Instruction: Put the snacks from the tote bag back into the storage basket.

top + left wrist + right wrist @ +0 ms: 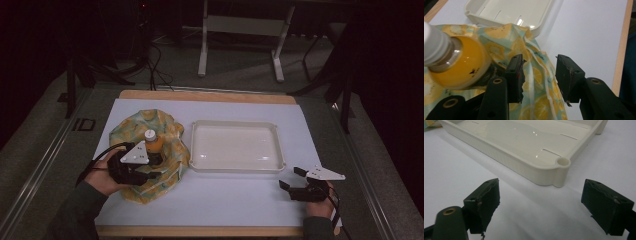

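Observation:
A small bottle (153,144) of orange liquid with a white cap stands on a lemon-print cloth (167,129) at the left of the white mat. My left gripper (152,167) is right beside the bottle, over the cloth. In the left gripper view the bottle (461,67) lies just outside the left jaw of the left gripper (540,62). The jaws stand apart, with a fold of the cloth (499,32) showing between them, not pressed. My right gripper (291,178) rests open by the front right corner of the cream tray (235,169). Nothing is between the right gripper's (541,192) jaws.
The tray's inside is bare, and its rim (524,167) has a small round socket at the corner. The cloth's edge touches the tray (471,15). The white mat (225,200) covers a wooden table. A white stand's legs are on the floor beyond.

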### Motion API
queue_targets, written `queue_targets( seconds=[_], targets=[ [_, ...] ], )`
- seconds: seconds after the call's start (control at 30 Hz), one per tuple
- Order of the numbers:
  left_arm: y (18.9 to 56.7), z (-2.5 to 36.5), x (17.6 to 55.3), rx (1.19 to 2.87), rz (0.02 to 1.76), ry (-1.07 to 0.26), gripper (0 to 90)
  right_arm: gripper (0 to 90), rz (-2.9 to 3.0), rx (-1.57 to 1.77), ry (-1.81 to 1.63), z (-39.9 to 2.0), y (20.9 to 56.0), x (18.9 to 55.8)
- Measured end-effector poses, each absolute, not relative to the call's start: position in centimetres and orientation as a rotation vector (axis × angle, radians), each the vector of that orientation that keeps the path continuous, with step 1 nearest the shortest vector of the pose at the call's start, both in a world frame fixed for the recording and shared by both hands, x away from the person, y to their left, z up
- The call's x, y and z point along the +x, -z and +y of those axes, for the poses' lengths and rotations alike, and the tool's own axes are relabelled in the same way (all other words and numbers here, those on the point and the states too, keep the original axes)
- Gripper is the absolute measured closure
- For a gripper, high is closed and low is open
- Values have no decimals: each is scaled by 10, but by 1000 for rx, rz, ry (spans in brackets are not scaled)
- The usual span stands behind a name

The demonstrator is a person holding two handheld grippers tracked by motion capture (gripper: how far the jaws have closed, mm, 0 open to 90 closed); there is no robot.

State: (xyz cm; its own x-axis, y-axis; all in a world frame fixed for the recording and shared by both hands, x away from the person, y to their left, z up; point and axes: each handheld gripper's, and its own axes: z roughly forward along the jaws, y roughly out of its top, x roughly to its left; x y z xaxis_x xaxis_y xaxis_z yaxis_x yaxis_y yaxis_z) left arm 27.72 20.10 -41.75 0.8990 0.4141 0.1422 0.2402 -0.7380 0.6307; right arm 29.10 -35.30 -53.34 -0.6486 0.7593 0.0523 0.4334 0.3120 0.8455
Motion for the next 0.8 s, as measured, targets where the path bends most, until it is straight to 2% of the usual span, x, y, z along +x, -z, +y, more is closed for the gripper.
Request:
queue_targets(
  seconds=[0.33,0.63,0.8],
  targets=[
    [405,209,285,2493,458,-371,590,150,2232,1066,-1267,-353,533,291],
    [397,213,293,2520,474,-333,556,151,2235,1060,-1268,-353,533,291],
    [392,213,295,2529,458,-336,601,151,2235,1060,-1269,-353,533,291]
  ],
)
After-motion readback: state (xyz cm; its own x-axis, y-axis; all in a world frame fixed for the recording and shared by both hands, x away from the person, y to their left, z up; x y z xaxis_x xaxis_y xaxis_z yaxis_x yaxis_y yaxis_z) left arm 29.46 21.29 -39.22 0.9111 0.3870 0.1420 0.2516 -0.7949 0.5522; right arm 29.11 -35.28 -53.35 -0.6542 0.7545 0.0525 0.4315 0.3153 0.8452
